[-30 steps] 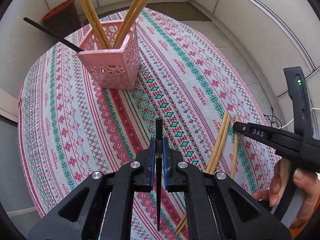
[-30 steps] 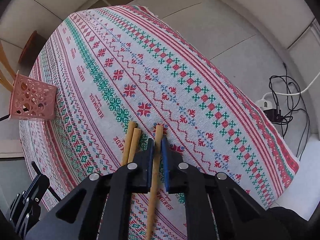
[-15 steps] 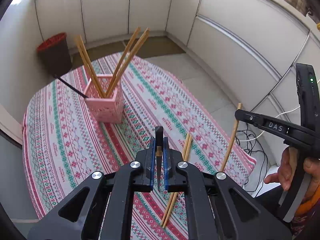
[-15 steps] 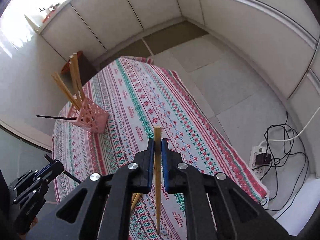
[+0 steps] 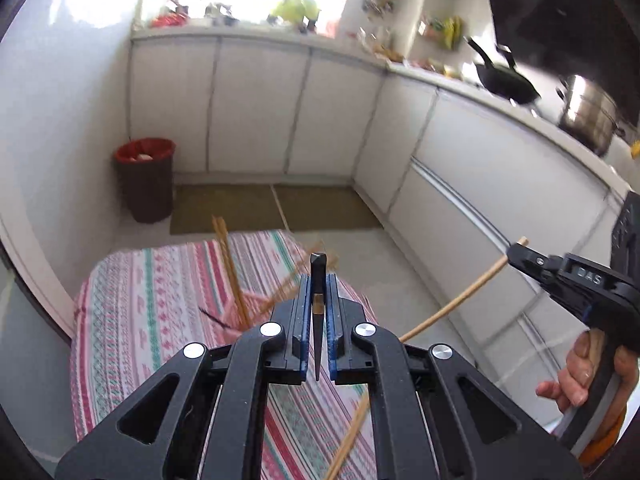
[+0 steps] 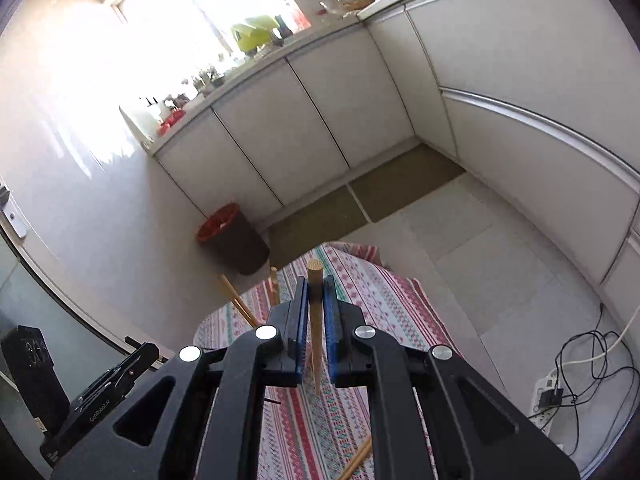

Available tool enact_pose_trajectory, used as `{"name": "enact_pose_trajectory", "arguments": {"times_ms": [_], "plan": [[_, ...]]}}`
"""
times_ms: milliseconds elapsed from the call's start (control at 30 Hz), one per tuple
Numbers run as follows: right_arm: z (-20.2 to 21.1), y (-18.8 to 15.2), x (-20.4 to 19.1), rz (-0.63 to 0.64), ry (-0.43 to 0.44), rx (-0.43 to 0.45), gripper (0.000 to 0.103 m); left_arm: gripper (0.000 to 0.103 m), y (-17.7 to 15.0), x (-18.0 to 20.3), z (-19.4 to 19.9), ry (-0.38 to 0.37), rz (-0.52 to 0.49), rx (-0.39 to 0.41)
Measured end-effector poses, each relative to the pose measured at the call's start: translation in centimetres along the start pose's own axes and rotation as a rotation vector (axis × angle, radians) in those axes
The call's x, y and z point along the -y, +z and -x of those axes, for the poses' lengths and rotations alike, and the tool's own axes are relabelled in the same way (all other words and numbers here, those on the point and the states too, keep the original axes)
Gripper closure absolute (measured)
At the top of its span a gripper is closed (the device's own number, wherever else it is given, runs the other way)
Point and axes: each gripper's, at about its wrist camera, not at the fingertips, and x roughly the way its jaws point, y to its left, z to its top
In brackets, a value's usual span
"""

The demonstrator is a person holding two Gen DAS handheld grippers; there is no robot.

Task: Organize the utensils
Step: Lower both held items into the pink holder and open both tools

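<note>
My left gripper (image 5: pixel 317 284) is shut on a black chopstick (image 5: pixel 318 280), held high above the table with its blunt end pointing forward. My right gripper (image 6: pixel 316 286) is shut on a wooden chopstick (image 6: pixel 315 304); in the left wrist view that gripper (image 5: pixel 520 254) and its chopstick (image 5: pixel 456 304) show at the right. The pink holder (image 5: pixel 240 316) with several wooden chopsticks (image 5: pixel 228 260) stands on the table below, blurred and partly hidden by my fingers. More wooden chopsticks (image 5: pixel 352 432) lie on the cloth near the front.
The round table has a striped patterned cloth (image 5: pixel 152 304). A dark bin with a red liner (image 5: pixel 146 178) stands on the floor by white cabinets (image 5: pixel 256 104). A power strip with cables (image 6: pixel 560 388) lies on the floor at the right.
Both grippers have risen and tilted up with their chopsticks. The table and holder have dropped low in the views and the kitchen cabinets and counter have come into sight.
</note>
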Motion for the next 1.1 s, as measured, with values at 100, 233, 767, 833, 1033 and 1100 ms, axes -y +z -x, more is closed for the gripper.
{"name": "enact_pose_trajectory", "arguments": {"times_ms": [100,233,767,833,1033,1100], "plan": [[-1.1,1.5,-1.3,-0.015,0.05,0.019,0.095,0.097,1.9,-1.4,-0.3,0.033,0.047,0.067],[-3.4,2.2,-2.9,-0.01,0.083,0.025,0.095,0.097,3.3,-2.6,-2.2,0.1,0.06,0.092],[-12.1,-0.5,-7.1,0.044,0.059,0.016,0.095,0.054,2.0,-7.8,-5.1,0.191,0.149,0.1],[-12.6,-1.2,-7.5,0.055,0.049,0.022,0.095,0.052,2.1,-8.5,-4.2,0.207,0.158,0.112],[-15.7,-3.3,-9.0,0.097,0.023,-0.021,0.095,0.046,1.7,-10.0,-3.1,0.242,0.184,0.108],[-16.6,-4.0,-9.4,0.118,0.021,-0.041,0.09,0.046,1.7,-10.3,-3.1,0.246,0.184,0.097]]}}
